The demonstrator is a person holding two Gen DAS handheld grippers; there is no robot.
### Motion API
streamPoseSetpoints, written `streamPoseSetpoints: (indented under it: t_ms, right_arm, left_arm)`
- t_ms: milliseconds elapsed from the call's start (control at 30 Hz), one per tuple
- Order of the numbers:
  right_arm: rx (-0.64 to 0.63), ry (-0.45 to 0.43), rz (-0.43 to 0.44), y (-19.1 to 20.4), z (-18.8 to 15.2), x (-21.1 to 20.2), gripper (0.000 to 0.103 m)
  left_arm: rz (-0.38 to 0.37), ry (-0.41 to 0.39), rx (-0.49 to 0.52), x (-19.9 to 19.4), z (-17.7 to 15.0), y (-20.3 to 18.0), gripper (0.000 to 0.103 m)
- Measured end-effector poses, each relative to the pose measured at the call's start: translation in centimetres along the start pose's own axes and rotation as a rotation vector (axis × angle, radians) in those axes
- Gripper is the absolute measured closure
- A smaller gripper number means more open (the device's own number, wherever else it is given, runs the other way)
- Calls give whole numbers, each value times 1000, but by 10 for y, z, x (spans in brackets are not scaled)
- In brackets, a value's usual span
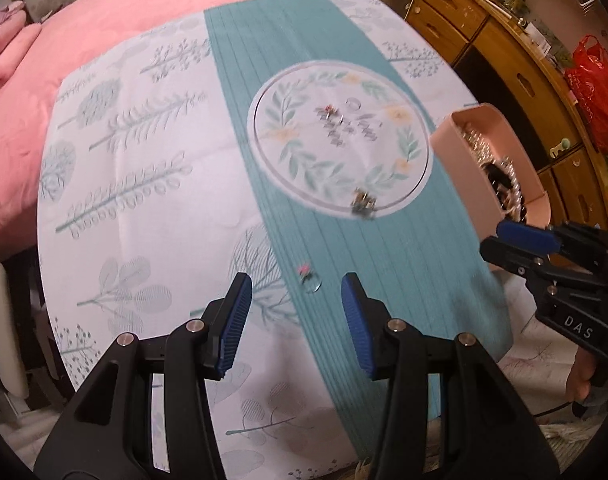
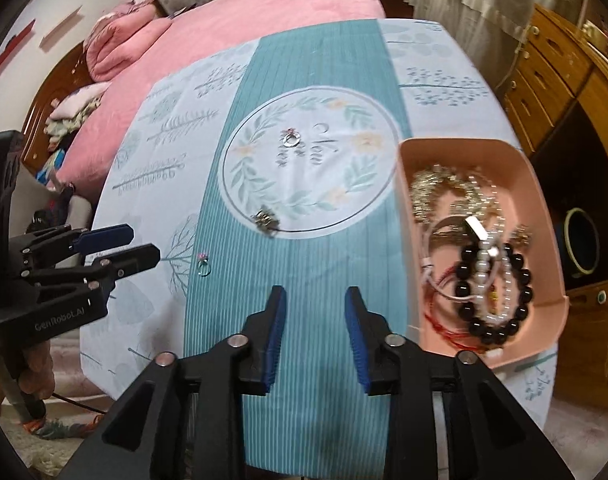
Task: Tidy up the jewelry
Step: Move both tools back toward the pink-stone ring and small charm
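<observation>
Hovering above the cloth-covered table, the left gripper has its jaws spread wide with nothing between them, and a small ring with a pink stone lies on the teal stripe just ahead of its fingertips. From the right wrist view the right gripper is likewise open and empty, held over the teal stripe beside the pink box. That box sits at the table's right edge and holds a tangle of jewelry: a black bead bracelet, pearl strands, red cord and a gold chain (blurred, so finer detail is hard to tell). A second ring rests inside the printed leaf circle near its middle. A dark metal brooch-like piece lies on the circle's near rim. Behind the table is a bed with a pink quilt.
</observation>
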State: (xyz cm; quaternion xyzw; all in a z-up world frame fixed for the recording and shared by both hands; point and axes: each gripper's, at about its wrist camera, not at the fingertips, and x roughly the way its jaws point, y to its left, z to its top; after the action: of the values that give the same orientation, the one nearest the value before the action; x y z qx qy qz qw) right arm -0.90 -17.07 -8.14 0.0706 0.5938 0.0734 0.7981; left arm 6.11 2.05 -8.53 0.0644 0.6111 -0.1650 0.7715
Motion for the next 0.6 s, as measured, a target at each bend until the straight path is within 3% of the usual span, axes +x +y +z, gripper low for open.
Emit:
streamPoseSetpoints:
  t_ms: [200,367,600]
  right_arm:
    - [-36,27,14,17,0,34,69]
    - [-90,24,24,31,6,57,69]
    - [-145,11,34,48,31,88,69]
  left_arm:
    - [8,33,-72,23,-17,16,59]
    - [-30,36,-103,39,-22,18,59]
    - [-55,46,-128,53,-22,16,59]
